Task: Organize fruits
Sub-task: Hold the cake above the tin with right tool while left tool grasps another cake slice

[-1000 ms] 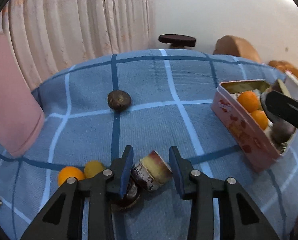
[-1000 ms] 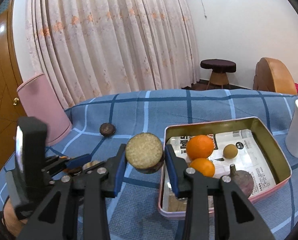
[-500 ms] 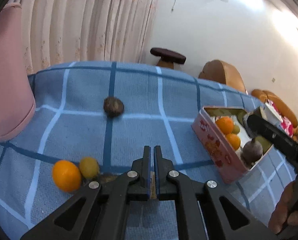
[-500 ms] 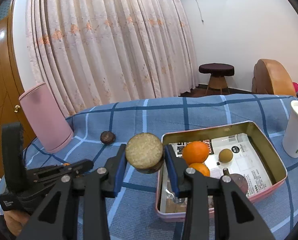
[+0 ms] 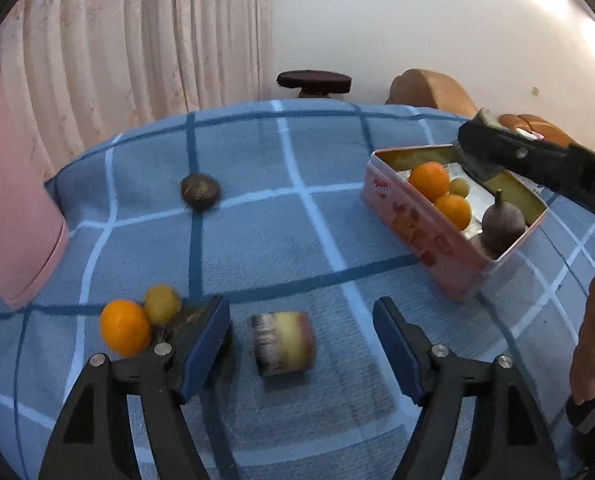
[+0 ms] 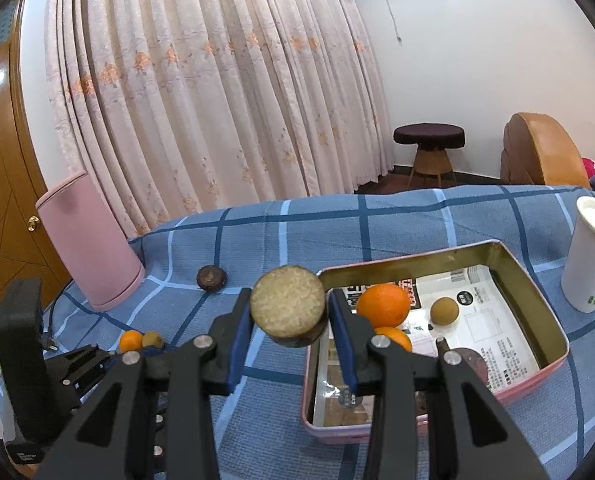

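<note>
Two tools: left tool (image 5: 301,344) opening around, perhaps, sugarcane (image 5: 283,344); right tool (image 6: 288,320) clamps rough-faced disc (image 6: 288,306).

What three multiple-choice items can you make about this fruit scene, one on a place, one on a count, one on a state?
1. Where does the white cup stand?
A. on the cloth beside the pink tin
B. inside the tin
C. on the stool

2. How many oranges lie in the tin?
A. one
B. two
C. four

3. What is the state of the right claw?
A. shut on a cut round piece
B. open and empty
C. shut on an orange

Key: 1 A, the cup is outside the tin's wall; 2 B, two show together; 3 A, both pads press the piece.
</note>
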Motion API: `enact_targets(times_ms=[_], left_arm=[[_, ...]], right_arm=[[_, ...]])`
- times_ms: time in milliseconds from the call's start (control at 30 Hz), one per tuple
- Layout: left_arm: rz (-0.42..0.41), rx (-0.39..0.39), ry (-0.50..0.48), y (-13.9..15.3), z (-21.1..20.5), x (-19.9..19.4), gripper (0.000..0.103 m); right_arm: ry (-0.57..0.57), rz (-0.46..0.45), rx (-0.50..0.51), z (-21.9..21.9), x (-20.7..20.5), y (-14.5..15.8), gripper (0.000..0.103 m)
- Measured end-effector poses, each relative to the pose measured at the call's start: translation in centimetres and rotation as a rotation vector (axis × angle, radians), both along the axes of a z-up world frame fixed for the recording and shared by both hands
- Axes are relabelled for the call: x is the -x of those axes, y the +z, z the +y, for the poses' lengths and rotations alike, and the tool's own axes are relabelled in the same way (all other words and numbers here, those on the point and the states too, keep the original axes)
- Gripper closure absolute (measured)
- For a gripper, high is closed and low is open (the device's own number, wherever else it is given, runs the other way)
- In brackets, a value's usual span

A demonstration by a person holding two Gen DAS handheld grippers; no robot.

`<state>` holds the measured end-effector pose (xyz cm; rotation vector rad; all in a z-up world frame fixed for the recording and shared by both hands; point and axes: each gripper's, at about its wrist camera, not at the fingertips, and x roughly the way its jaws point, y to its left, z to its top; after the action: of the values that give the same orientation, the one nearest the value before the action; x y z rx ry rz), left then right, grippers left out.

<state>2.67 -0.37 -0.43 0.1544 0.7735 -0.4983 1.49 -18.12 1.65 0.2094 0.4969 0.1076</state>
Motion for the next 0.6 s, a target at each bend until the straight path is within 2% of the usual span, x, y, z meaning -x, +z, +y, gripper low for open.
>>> enact_targets(times_ms=[133, 233, 333, 400, 500, 600], left_arm=[[0.000, 0.005, -0.008, -0.3, 0.1, 0.2, 0.028], [-0.004, -0.031, -0.043, -0.6, -0.5, 0.7, 0.029], [0.007, -0.070, -0.074, -1.3, -1.4, 0.9, 0.039], [0.031, -0.069, -0.079, -1.8, -1.4, 0.8, 0.055], [0.045, -0.047, -0.058, -2.1, -0.8, 0.3, 0.069], [0.042, -0.071, -0.056, -2.8, -1.0, 0.0, 0.071]], right_arm=[[0.002, 0.001, -0.002, 0.0, 0.0, 0.0, 0.062], [0.002, 0.000, -0.003, 0.0, 0.0, 0.0, 0.062], [0.002, -0.001, -0.003, 0.0, 0.0, 0.0, 0.062], [0.002, -0.004, -0.004, 0.1, 0.1, 0.1, 0.063], [0.003, -0.006, -0.007, 0.3, 0.2, 0.1, 0.063], [0.005, -0.008, -0.011, 0.4, 0.4, 0.2, 0.063]])
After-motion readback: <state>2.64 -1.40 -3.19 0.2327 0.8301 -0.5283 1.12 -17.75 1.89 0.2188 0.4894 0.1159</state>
